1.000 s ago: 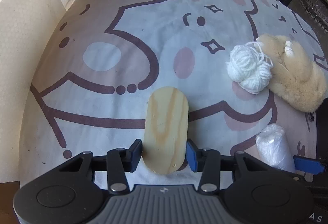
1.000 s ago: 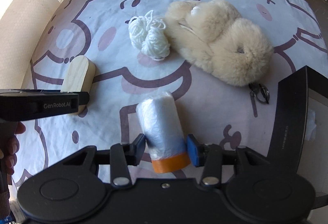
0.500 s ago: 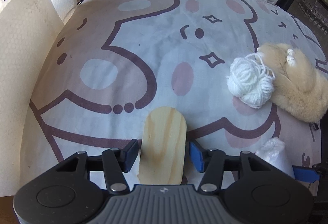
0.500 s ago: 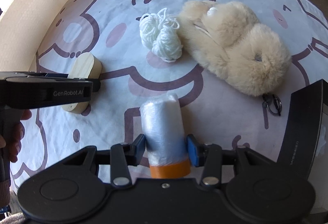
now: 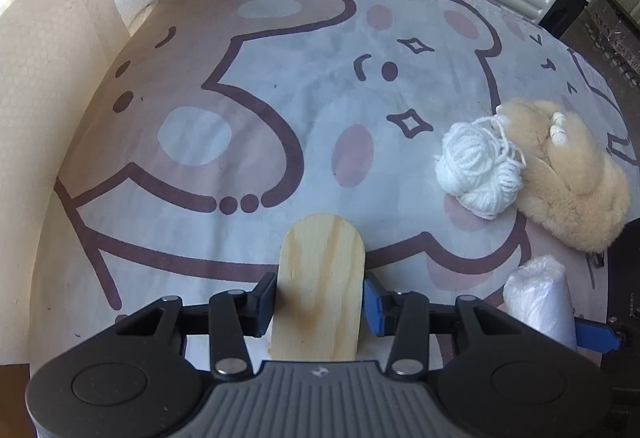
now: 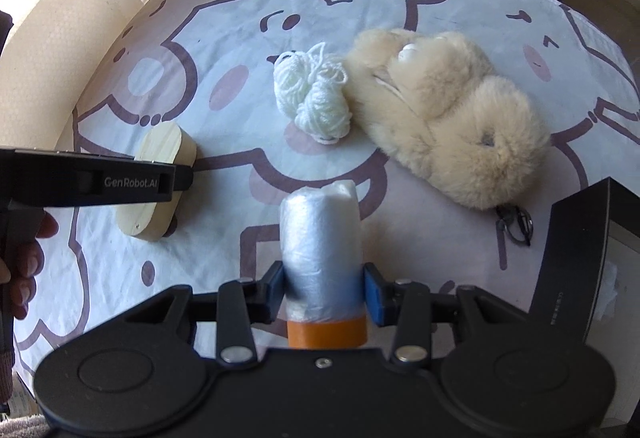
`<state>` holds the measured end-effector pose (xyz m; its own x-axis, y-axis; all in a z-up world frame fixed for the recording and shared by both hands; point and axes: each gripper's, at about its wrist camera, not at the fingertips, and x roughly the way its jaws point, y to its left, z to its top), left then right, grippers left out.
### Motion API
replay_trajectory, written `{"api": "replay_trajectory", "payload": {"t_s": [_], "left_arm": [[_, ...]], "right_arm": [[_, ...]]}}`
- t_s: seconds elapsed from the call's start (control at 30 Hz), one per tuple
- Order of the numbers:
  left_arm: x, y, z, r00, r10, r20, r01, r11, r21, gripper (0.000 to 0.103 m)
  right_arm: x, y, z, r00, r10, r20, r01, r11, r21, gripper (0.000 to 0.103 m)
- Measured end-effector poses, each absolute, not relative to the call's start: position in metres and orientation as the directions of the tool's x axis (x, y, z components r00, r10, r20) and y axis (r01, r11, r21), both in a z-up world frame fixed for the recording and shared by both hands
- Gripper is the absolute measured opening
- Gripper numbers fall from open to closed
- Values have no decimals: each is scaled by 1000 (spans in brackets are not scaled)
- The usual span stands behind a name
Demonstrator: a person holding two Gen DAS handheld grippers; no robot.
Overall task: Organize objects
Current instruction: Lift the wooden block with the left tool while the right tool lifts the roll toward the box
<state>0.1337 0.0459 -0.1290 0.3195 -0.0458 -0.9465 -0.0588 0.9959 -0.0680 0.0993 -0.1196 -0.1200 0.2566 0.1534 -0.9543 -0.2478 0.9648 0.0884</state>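
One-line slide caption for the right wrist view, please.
Right tongs grip a plastic-wrapped roll while left tongs hold a wooden block beside yarn and plush toy.

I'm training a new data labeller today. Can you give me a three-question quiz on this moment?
1. True or false: the left claw grips the white yarn ball.
2. What does the right claw hold? A) plush toy B) plastic-wrapped roll with an orange end C) keyring clip
3. Fill in: the yarn lies against the ____.

Key: 1 false, it grips the wooden block; 2 B; 3 plush toy.
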Motion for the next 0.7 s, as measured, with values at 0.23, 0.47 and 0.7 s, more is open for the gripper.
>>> {"api": "replay_trajectory", "payload": {"t_s": [0.23,0.47,0.7], "left_arm": [[122,41,-107,365,-54,-929,-56,995,-79,45],[109,39,-84,411,-48,-911,-65,995,-82,45],[93,36,-59,463,-28,-886,-70,995,-68,45]], "right_arm": [[96,-130,-99,327,163,-931,-212,973,95,42],[86,-139,-71,441,171,-881,-188,977,96,42],[73,-154,-49,517,161,-841,-160,983,91,42]]}}
